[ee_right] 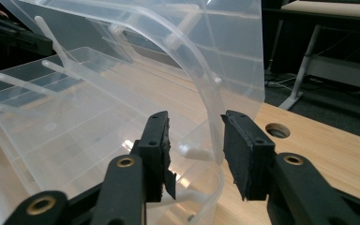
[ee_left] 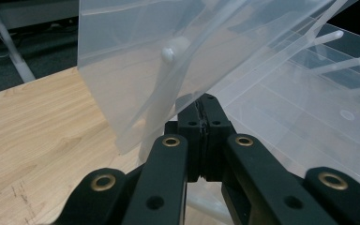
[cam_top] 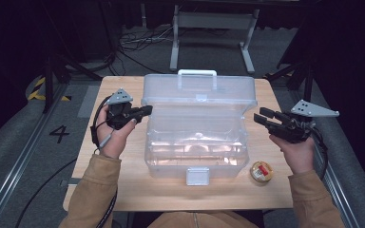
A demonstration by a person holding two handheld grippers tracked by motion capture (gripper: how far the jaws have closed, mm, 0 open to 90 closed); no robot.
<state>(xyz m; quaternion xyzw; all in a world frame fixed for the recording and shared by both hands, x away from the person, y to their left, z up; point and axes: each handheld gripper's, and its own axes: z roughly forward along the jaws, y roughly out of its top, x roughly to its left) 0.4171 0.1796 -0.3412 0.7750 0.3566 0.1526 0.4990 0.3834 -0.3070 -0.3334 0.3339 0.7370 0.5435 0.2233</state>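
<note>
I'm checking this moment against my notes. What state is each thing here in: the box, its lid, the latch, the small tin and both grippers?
Clear plastic box: open, standing on the table.
Lid: raised, tilted back.
Front latch: undone, hanging down.
Small round tin: closed, on the table beside the box.
Left gripper: shut, at the lid's edge.
Right gripper: open, lid's edge between its jaws, pads not pressing.
</note>
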